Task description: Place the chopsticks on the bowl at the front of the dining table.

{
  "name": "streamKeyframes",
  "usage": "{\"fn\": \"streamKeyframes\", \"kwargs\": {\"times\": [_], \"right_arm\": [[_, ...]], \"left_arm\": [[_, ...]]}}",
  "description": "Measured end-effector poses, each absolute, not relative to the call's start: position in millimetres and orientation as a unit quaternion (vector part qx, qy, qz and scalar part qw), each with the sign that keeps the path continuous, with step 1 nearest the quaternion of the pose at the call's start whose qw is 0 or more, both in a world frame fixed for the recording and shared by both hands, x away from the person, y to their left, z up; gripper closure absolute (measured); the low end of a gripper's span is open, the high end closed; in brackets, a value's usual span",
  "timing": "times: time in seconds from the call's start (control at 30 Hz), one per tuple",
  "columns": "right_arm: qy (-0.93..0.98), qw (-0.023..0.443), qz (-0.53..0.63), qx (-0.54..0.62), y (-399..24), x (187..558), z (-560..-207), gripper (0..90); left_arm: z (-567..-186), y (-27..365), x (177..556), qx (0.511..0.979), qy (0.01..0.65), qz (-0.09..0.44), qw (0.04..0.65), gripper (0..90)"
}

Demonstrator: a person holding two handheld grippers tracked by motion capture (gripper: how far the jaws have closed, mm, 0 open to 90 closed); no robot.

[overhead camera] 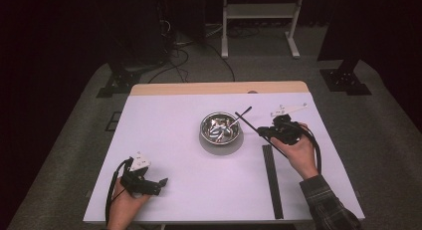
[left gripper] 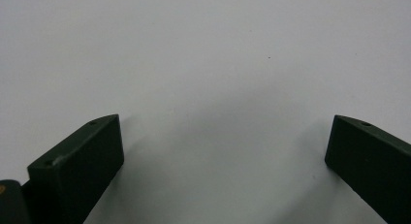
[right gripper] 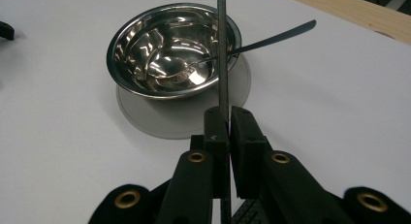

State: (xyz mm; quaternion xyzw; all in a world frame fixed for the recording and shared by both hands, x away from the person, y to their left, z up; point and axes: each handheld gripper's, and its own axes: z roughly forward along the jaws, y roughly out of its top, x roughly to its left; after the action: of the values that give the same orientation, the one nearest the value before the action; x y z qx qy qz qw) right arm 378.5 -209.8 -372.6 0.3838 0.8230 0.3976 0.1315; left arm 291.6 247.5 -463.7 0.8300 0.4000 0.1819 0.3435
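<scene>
A thin black stick [right gripper: 222,54] stands upright, clamped, before the steel bowl [right gripper: 140,44].

No readable text or labels (any view)

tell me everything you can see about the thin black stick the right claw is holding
The black stick is thin, flat, straight and matte, like dark plastic or carbon. The right claw is shut on it partway along, so one end runs forward over the rim of the steel bowl, crossing above the spoon lying in it. Whether it touches either cannot be told. Another black strip lies on the white table close to that hand.
</scene>
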Motion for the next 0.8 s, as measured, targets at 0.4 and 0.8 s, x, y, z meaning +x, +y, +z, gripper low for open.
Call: {"fn": "streamKeyframes", "kwargs": {"times": [0.4, 0.8], "right_arm": [[0.826, 0.128, 0.4, 0.376, -195, 389, -371, 85.4], [0.828, 0.124, 0.399, 0.374, -178, 403, -371, 85.3]], "left_arm": [[-464, 248, 292, 0.83, 0.399, 0.183, 0.344, 0.0], [-464, 248, 292, 0.83, 0.4, 0.182, 0.344, 0.0]]}}
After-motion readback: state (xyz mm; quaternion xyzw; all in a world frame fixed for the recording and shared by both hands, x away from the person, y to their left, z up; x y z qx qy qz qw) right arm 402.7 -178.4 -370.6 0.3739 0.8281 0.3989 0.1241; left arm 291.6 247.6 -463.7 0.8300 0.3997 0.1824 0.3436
